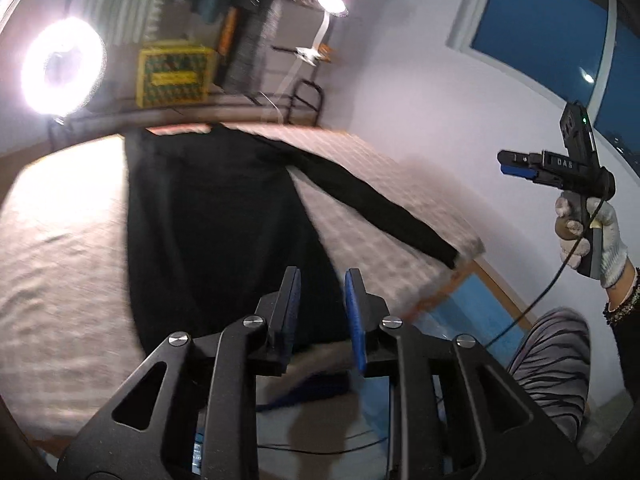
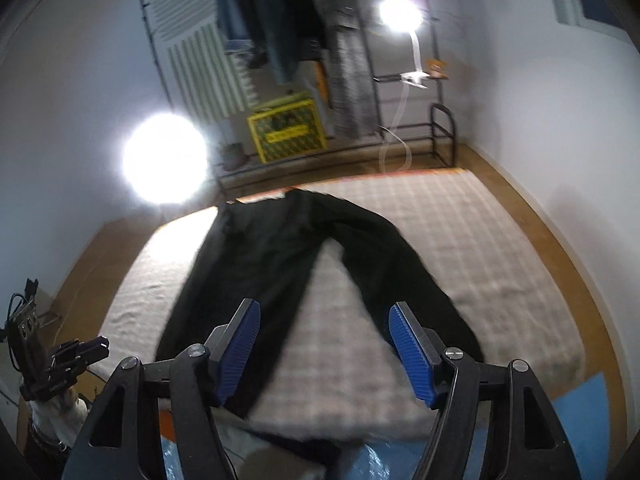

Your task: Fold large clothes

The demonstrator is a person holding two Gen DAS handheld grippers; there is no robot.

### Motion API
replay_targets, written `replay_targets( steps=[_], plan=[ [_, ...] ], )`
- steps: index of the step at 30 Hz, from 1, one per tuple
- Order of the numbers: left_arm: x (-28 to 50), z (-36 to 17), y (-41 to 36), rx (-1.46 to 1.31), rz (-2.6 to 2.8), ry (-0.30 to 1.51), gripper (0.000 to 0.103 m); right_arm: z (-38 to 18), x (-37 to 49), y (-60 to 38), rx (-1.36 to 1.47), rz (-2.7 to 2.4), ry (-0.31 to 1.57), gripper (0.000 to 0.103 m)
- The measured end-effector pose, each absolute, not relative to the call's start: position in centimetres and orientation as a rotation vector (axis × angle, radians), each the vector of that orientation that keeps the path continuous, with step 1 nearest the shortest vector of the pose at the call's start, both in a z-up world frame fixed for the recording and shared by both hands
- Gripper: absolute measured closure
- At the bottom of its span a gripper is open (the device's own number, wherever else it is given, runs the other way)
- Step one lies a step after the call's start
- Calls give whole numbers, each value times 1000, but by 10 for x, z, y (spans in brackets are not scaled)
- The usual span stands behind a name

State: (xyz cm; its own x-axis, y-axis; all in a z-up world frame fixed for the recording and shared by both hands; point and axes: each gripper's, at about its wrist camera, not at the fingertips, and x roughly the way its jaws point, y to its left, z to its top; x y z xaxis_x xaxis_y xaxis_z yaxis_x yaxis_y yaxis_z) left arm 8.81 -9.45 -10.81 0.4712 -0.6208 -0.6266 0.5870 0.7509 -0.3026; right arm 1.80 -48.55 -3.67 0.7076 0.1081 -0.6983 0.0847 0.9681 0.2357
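Black trousers [image 2: 280, 256] lie spread on a checked bed [image 2: 460, 232], waist at the far end, legs splayed toward me. They also show in the left wrist view [image 1: 224, 220], one leg stretching right to the bed's edge. My left gripper [image 1: 322, 280] is open and empty above the near leg end; it also shows in the right wrist view [image 2: 94, 350]. My right gripper [image 2: 324, 312] is open wide and empty above the gap between the two legs; in the left wrist view it [image 1: 516, 164] is held high at the right, off the bed.
A bright ring lamp [image 1: 62, 66] stands left of the bed, a second lamp [image 2: 400, 14] at the back. A yellow crate [image 2: 286, 130] and a clothes rack [image 2: 280, 28] stand beyond the bed. Blue mat [image 2: 588, 412] on the wood floor at the near right.
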Motion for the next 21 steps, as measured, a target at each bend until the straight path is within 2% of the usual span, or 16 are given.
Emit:
replay_targets(
  steps=[5,8,10,12,16,17,18,19,20,21],
  plan=[
    [85,-144,-166,61,-745,885,80,-59,-7,-540,342,-31,789,33],
    [91,-169,-195,103,-732,937,74,-79,-12,-567,389,-42,803,33],
    [96,-185,-214,152,-712,961,59,-95,-9,-581,416,-42,815,33],
    [103,-203,-233,216,-667,984,51,-113,-3,-593,448,-51,836,33],
    [117,-234,-248,316,-603,1022,51,-148,12,-610,498,-71,893,30],
    [121,-240,-248,332,-593,1026,52,-157,17,-612,510,-77,911,29],
    [125,-247,-249,347,-585,1034,66,-167,24,-615,525,-82,938,29],
    [128,-252,-250,352,-582,1044,89,-176,30,-617,536,-83,963,29],
    [130,-255,-249,357,-584,1025,89,-186,36,-618,542,-86,987,29],
    [132,-256,-250,359,-599,1016,95,-193,40,-620,543,-92,1008,29]
  ],
)
